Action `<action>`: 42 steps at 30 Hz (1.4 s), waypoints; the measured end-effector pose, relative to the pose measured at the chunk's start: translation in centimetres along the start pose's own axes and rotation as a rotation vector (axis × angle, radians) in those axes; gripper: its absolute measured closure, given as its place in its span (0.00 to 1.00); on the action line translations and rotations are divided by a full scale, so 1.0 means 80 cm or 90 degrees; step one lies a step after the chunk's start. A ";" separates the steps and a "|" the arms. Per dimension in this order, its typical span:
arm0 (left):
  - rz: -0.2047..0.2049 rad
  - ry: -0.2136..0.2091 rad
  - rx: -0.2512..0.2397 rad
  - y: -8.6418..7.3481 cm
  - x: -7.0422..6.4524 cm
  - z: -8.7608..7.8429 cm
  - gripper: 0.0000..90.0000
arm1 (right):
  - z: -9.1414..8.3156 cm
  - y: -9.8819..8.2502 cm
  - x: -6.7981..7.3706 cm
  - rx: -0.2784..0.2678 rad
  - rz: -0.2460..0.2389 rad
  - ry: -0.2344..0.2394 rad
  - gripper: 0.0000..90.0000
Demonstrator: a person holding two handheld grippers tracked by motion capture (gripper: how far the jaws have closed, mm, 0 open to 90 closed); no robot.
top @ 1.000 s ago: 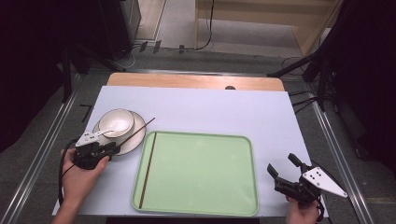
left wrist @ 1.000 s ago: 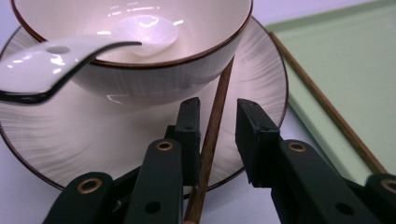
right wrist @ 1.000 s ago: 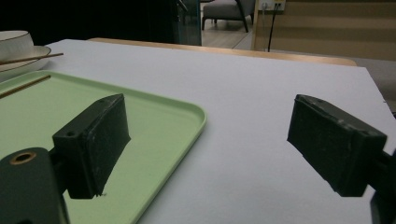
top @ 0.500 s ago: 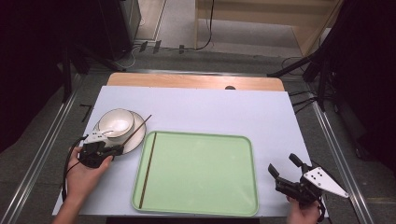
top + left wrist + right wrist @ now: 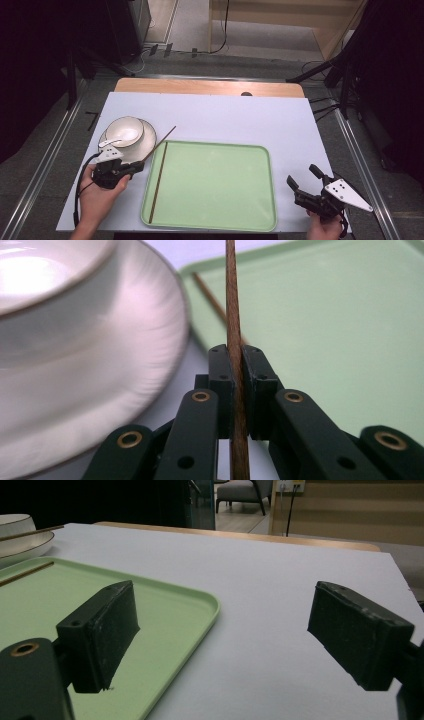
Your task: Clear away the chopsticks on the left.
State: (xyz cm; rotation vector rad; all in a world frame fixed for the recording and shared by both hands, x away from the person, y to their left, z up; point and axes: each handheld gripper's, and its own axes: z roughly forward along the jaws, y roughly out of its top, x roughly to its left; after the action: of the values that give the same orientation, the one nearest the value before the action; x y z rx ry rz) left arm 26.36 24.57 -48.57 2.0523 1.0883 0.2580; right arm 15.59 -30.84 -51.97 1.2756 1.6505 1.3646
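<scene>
1. Left claw (image 5: 134,169): pressed together on a brown chopstick (image 5: 161,141), pinching it near its lower end; the stick's long axis runs up and away to the right, over the plate rim.
2. Second chopstick (image 5: 158,182): lies inside the green tray (image 5: 220,205) along its left wall, long axis near-parallel to that wall, just right of the left claw.
3. White bowl (image 5: 125,131) with spoon (image 5: 120,137): stands on the plate (image 5: 148,142), left of the tray.
4. Right claw (image 5: 306,178): spread, empty, off the tray's right corner on the pale surface (image 5: 260,120), well apart from both sticks.
5. Judgement: the left hand is nearer; the tray lies to its right.
</scene>
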 end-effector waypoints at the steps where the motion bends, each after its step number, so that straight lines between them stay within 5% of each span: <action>1: -0.001 -0.005 -0.001 -0.002 -0.007 0.002 0.94 | 0.000 0.000 0.000 -0.001 0.000 0.000 0.14; 8: -0.020 -0.040 0.016 -0.015 -0.051 0.022 0.94 | 0.000 0.000 -0.001 -0.001 0.000 0.002 0.14; 19: -0.037 -0.050 0.029 -0.030 -0.096 0.039 0.94 | 0.000 0.001 0.000 -0.002 -0.002 0.003 0.14; 27: -0.028 -0.048 0.046 -0.035 -0.115 0.055 0.94 | 0.001 0.000 -0.002 -0.001 -0.004 0.004 0.14; 42: -0.022 -0.036 0.054 -0.036 -0.117 0.057 0.89 | 0.001 0.001 0.000 -0.002 -0.002 0.005 0.14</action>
State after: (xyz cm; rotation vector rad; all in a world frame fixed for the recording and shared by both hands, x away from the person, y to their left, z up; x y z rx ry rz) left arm 21.11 15.79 -52.11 2.1004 1.1163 0.1367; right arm 15.63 -30.80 -51.93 1.2673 1.6545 1.3707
